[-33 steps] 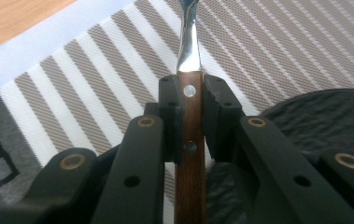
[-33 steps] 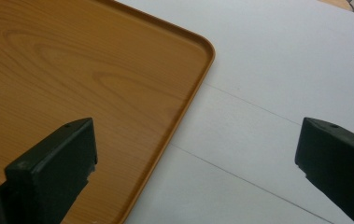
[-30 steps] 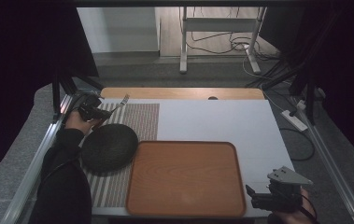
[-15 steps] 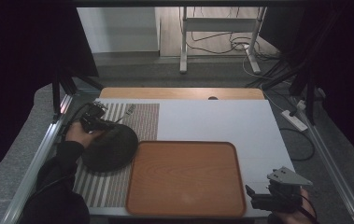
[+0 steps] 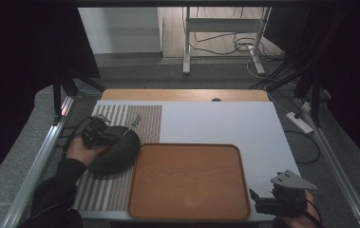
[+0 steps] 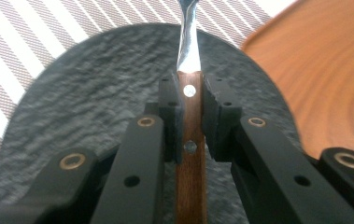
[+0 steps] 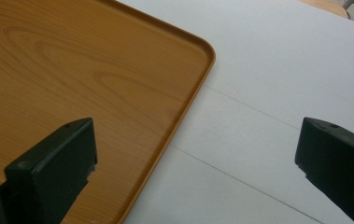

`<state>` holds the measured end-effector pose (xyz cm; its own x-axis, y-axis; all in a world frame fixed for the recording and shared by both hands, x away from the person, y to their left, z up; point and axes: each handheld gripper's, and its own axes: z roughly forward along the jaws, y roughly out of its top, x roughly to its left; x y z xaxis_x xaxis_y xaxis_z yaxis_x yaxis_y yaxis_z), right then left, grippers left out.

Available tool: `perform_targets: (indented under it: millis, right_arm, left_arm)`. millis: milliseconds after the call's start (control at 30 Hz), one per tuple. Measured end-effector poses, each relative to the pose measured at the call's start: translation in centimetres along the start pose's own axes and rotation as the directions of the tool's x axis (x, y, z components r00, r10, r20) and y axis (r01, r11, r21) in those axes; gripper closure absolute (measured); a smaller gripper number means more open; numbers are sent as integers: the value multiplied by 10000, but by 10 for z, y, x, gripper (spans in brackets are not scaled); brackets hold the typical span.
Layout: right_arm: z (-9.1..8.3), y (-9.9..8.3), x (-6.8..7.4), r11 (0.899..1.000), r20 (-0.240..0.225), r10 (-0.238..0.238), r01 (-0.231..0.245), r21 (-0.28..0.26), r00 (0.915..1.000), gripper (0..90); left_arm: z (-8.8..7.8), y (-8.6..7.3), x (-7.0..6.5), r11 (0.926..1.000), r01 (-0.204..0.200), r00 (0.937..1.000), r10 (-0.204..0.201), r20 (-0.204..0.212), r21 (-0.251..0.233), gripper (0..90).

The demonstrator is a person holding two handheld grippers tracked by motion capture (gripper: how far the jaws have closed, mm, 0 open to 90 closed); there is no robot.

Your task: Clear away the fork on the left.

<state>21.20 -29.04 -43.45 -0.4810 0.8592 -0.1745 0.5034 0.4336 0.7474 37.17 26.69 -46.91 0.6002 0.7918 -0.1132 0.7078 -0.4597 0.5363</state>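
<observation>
My left gripper (image 5: 113, 133) is shut on the wooden handle of a piece of cutlery (image 6: 191, 154); its metal shaft (image 6: 187, 42) points away from me. It hangs over a round dark slate plate (image 5: 118, 153) (image 6: 86, 98), which lies on a striped placemat (image 5: 142, 118) at the table's left. Right of the plate lies a wooden tray (image 5: 189, 180) with nothing on it. My right gripper (image 5: 259, 201) (image 7: 198, 144) stands open at the tray's near right corner (image 7: 184, 84), with nothing between its jaws.
A white mat (image 5: 225, 123) (image 7: 268, 93) covers the table under the tray. Metal rails run along both table sides. Cables and a power strip (image 5: 300, 122) lie on the floor at the right; a stand's legs rise behind the table.
My left gripper has carried the cutlery from the placemat's far left corner toward me and to the right, and is now above the slate plate. The right gripper has stayed put.
</observation>
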Motion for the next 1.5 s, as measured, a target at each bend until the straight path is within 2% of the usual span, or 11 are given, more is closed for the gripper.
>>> perform_targets:
  millis: [333, 533, 767, 933, 1033, 1167, 1333, 1400, 1500]
  right_arm:
    - [0, 0, 1, 10000, 28, -83, 83, -1, 10000, 0]
    - [0, 0, 2, 9999, 44, -129, 129, -3, 9999, 0]
    - [0, 0, 2, 9999, 56, -139, 139, 18, 9999, 0]
    - [0, 0, 3, 9998, 77, -184, 184, 36, 9998, 0]
    - [0, 0, 3, 9998, 81, -213, 213, 35, 9997, 0]
    - [0, 0, 3, 9997, 74, -255, 255, 15, 9996, 0]
    - [0, 0, 3, 9996, 69, -290, 290, 7, 9996, 0]
    - [0, 0, 3, 9995, 65, -303, 303, 7, 9995, 0]
    - [0, 0, 4, 9995, 68, -327, 327, 3, 9994, 0]
  left_arm:
    - [-7, -17, -31, 9998, 186, 9997, -186, 182, 3, 780]
    - [-8, -20, -58, 10000, 78, 9995, -79, 320, 48, 780]
    - [-2, -18, -92, 9998, -68, 9987, 60, 500, 171, 780]
    - [7, -15, -114, 9996, 45, 9978, -63, 658, 281, 780]
    - [15, -12, -129, 9985, -224, 9976, 189, 672, 507, 780]
    - [26, -10, -145, 9952, -540, 9967, 488, 641, 819, 780]
    - [40, -11, -156, 9898, -633, 9965, 557, 619, 1279, 779]
    - [45, -11, -159, 9868, -697, 9955, 593, 743, 1464, 778]
    - [54, -12, -164, 9772, -1060, 9913, 893, 965, 1843, 765]
